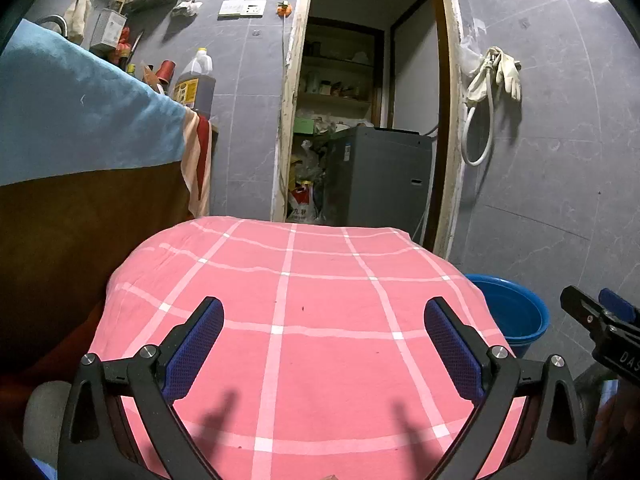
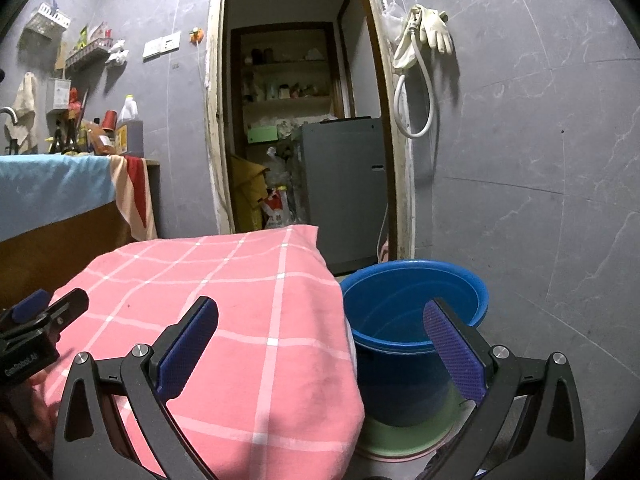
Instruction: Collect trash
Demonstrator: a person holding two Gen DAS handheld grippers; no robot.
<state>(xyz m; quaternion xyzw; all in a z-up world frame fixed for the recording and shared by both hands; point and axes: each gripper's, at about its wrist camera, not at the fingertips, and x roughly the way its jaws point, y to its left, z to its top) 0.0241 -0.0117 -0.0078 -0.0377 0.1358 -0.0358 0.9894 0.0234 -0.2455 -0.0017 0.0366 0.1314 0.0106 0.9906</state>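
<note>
Both tools, left tool (image 1: 324, 344) and right tool (image 2: 320, 344), gape empty; no trash visible on pink cloth (image 1: 320, 300); I scan beside blue bucket (image 2: 412, 320) first.

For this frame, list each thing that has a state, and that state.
Left gripper: open, holding nothing, over the pink cloth.
Right gripper: open, holding nothing.
Blue bucket: upright, no lid, nothing visible inside.
Doorway: open.
Gloves: hanging on the wall.
Oil jug: upright, capped.
</note>
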